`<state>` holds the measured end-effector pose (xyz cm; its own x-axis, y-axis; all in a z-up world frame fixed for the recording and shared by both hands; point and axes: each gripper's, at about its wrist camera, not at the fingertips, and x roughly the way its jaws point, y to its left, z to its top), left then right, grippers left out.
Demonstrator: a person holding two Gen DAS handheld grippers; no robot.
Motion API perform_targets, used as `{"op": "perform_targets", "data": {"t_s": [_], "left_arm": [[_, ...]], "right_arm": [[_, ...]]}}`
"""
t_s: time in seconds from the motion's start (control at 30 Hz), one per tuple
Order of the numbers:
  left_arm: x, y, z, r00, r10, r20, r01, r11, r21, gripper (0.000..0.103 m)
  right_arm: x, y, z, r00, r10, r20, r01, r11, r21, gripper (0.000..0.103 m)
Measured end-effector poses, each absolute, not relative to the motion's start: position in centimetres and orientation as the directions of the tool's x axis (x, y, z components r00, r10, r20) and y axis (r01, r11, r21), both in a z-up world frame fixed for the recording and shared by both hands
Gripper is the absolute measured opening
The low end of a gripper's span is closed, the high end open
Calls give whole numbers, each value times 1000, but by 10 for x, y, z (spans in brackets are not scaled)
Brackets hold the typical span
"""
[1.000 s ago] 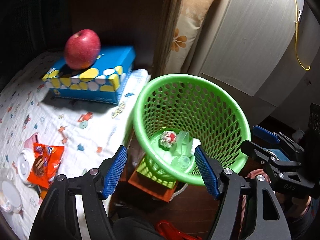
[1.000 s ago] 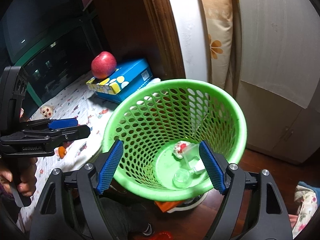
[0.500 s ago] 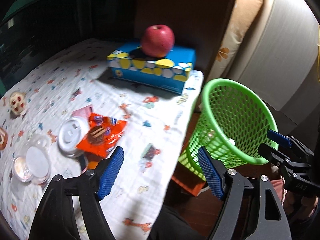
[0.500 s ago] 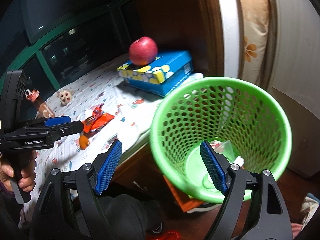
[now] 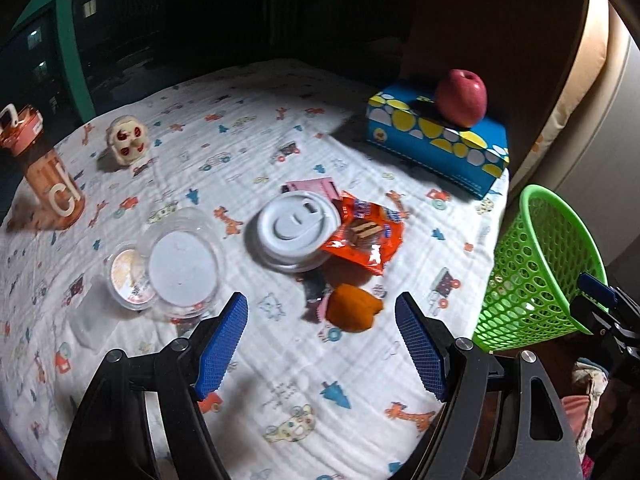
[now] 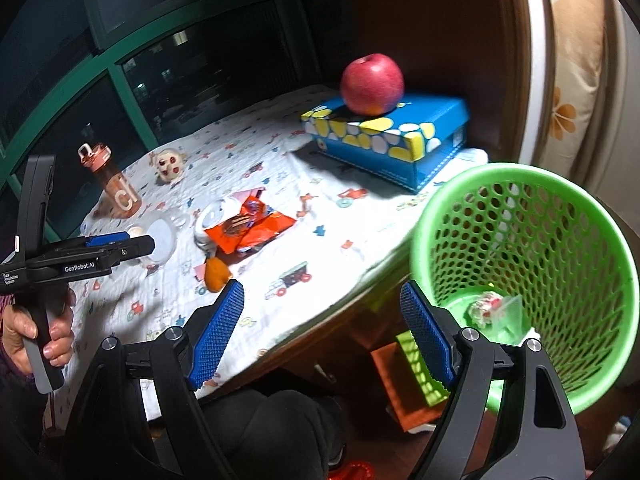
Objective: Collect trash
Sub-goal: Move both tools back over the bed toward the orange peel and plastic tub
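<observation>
An orange snack wrapper lies on the tablecloth next to a white cup lid. An orange peel piece lies just ahead of my open, empty left gripper. Clear plastic lids lie to the left. The green mesh trash basket stands off the table's right edge and holds a crumpled wrapper and clear plastic. My right gripper is open and empty, over the table edge beside the basket. The left gripper shows in the right wrist view.
A red apple rests on a blue tissue box at the back right. An orange water bottle and a small toy stand at the back left. A dark window lies behind the table.
Both grippers have swung left, away from the basket and over the table. The left one now faces the trash on the cloth. Both stay open.
</observation>
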<state>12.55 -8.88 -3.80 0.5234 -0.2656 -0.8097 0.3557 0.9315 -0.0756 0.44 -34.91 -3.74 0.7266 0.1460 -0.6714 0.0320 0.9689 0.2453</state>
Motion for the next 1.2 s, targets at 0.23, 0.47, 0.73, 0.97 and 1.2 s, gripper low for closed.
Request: {"op": "perform_targets", "data": {"t_s": [0.23,0.47,0.73,0.97,1.2], "left_arm": [[141,-34,-41,556,-196,-808,254,965,-60,73],[164,22,-48,561,-168,-810,174,981,-83,64],[190,59,-69,524,-189,-831,163,979,-120,47],[208,72,-80,506,-218,-834,187,972,-141,38],[224,77,-91,482,-223,-848,204,969,-138,37]], "right_arm": [[16,-327,-39,715,183,-675,-13,968,249,80],[24,-310,-42,702,208,-681,-44,967,250,80],[36,-293,-49,681,229,-695,-67,965,253,80],[48,-277,-52,666,243,-705,-87,964,250,80],[62,-264,-59,646,258,-718,-102,962,254,80]]}}
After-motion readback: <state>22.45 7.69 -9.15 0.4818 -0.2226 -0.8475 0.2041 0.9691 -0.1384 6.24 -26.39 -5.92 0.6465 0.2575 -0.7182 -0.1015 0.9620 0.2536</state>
